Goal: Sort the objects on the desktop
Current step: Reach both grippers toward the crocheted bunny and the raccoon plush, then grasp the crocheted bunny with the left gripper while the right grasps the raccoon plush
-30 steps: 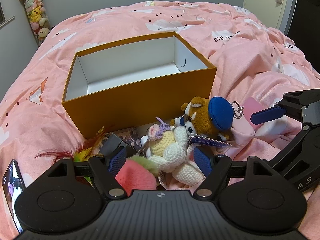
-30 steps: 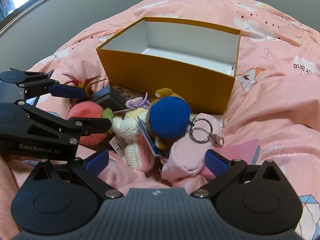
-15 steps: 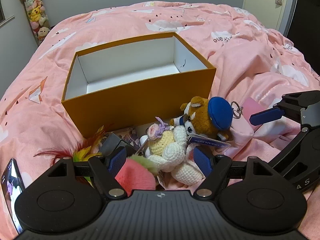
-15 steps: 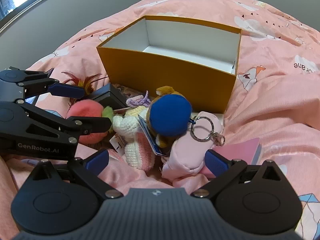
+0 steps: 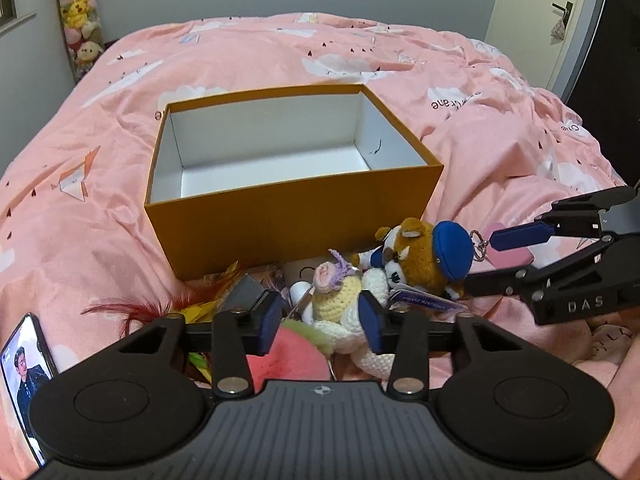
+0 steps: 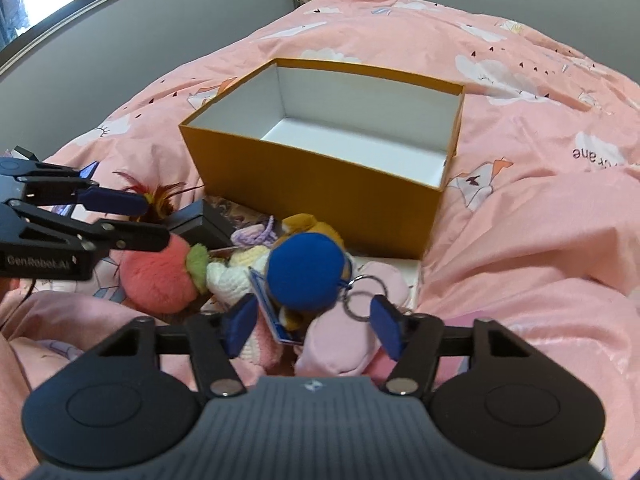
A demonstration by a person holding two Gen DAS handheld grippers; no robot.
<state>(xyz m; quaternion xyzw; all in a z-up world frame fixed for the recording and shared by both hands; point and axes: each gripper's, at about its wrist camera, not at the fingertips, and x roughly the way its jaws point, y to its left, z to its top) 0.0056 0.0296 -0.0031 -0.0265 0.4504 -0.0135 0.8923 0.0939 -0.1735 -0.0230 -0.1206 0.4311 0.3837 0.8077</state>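
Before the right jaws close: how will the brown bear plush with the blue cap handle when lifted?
Probably soft and light: the bear plush looks like stuffed fabric, so it should squash rather than slip. Its metal keyring and paper tag hang loose and will likely dangle. It lies against the crochet doll and a pink pouch, so either neighbour may shift.

"DAS" on right tongs (image 5: 520, 258), "GenRobot.AI" on left tongs (image 6: 132, 220)
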